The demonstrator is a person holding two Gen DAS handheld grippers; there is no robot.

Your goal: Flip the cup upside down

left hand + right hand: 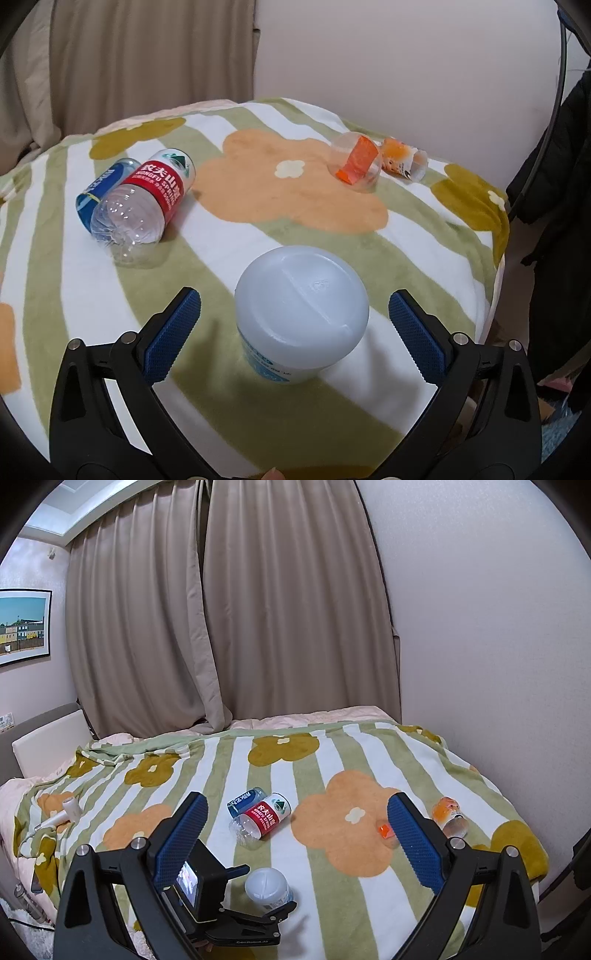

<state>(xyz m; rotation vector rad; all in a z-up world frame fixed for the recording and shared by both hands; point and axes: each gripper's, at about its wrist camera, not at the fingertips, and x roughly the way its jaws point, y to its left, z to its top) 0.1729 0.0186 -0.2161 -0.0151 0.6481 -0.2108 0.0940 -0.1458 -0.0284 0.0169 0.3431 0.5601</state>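
Note:
A white plastic cup (pixel 302 312) with blue print stands upside down on the flowered blanket (pixel 295 192), its base facing up. My left gripper (pixel 295 321) is open, its blue pads on either side of the cup without touching it. In the right wrist view the same cup (pixel 266 884) sits near the front of the bed, with the left gripper body (pixel 236 904) around it. My right gripper (pixel 297 834) is open and empty, held above and behind the cup.
Two plastic bottles (pixel 144 199) lie on their sides at left. A clear cup with an orange label (pixel 356 162) and an orange bottle (pixel 404 157) lie at the back right near the wall. A hairdryer (pixel 66 810) lies far left. The bed edge (pixel 498 258) drops off at right.

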